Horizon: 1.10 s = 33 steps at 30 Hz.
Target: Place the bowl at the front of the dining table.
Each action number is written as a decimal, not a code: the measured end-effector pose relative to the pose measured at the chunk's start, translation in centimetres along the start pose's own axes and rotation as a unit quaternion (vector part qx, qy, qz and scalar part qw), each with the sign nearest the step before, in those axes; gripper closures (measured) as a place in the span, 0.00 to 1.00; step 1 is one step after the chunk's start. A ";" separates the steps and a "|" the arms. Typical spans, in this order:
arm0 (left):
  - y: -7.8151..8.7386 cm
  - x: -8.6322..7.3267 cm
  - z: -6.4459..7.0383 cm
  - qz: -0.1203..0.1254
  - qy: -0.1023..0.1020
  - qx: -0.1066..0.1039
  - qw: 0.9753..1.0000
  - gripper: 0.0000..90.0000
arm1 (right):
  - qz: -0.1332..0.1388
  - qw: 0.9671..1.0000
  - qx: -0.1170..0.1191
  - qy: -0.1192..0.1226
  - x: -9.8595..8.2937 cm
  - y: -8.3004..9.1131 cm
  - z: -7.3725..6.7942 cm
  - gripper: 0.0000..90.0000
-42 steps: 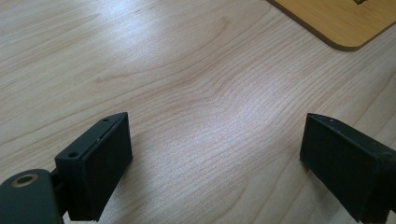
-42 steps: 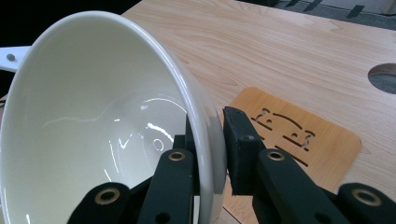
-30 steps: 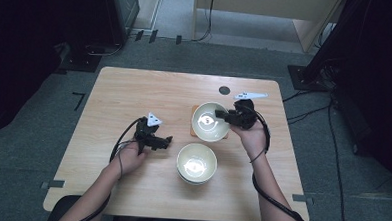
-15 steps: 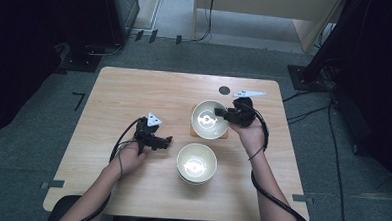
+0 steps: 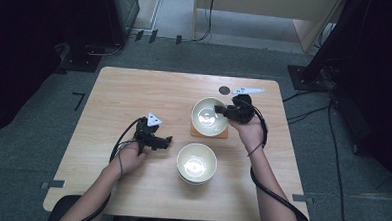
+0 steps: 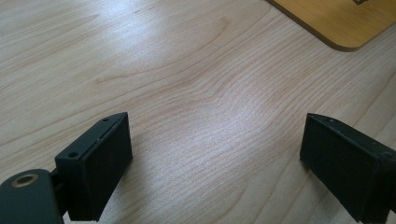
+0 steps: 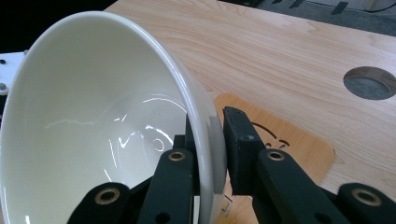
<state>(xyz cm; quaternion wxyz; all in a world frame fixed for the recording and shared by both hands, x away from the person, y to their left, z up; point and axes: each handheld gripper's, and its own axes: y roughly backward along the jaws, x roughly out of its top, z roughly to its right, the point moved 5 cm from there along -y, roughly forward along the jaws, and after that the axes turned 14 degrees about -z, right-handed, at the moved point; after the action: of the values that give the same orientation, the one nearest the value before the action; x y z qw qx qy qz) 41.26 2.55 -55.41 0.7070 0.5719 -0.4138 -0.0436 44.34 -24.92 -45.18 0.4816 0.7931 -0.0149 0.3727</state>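
A cream bowl [image 5: 209, 115] hangs over an orange-brown coaster [image 5: 209, 132] right of the table's middle. My right gripper [image 5: 220, 110] is shut on its rim; in the right gripper view the two black jaws pinch the bowl's wall [image 7: 205, 140] above the coaster [image 7: 285, 140]. A second cream bowl [image 5: 196, 163] rests on the table nearer the person. My left gripper [image 5: 168, 139] lies low on the wood left of that bowl, open; its jaws stand wide apart over bare wood with nothing between them, and a corner of the coaster [image 6: 341, 18] shows at the top right.
The wooden table [image 5: 134, 98] has a round cable hole [image 5: 225, 90] near its far edge, seen too as a hole [image 7: 369, 82] in the right gripper view. Grey floor and dark equipment surround the table, with cables on the right.
The right gripper and its bowl have shifted a little toward the table's far edge, staying over the coaster. The left gripper has stayed still.
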 end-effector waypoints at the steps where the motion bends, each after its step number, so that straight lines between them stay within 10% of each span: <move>1: 0.0 0.0 0.0 0.000 0.000 0.000 1.000 0.10 | 0.000 1.000 0.000 0.000 0.0 -0.1 0.1 0.90; 33: 0.0 0.0 0.0 0.000 0.001 0.000 1.000 0.10 | -0.020 1.000 -0.007 -0.015 -1.0 -2.3 1.2 0.90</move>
<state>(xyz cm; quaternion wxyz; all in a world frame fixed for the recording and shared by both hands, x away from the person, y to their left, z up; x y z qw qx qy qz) 41.26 2.52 -55.42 0.7075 0.5717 -0.4133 -0.0426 45.16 -24.91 -47.87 0.4947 0.7949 -0.0085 0.3511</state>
